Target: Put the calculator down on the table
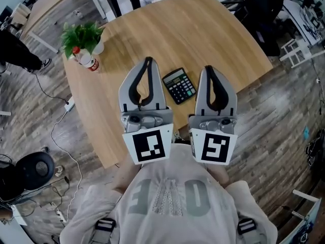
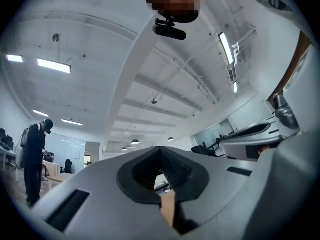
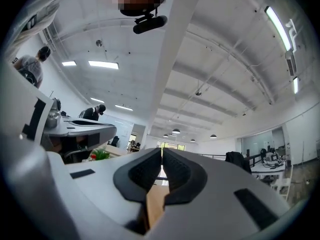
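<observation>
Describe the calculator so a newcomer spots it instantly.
Find the big wooden table. The calculator lies flat toward its near edge, seen between the left gripper and right gripper. It is dark with keys; the plant and bottle stand at the left corner.

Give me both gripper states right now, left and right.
Left gripper: closed, holding nothing.
Right gripper: closed, holding nothing; the calculator lies on the table.

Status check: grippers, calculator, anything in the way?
Left gripper shut, empty. Right gripper shut, empty. Calculator flat on table, ungripped. Plant, bottle far off.
</observation>
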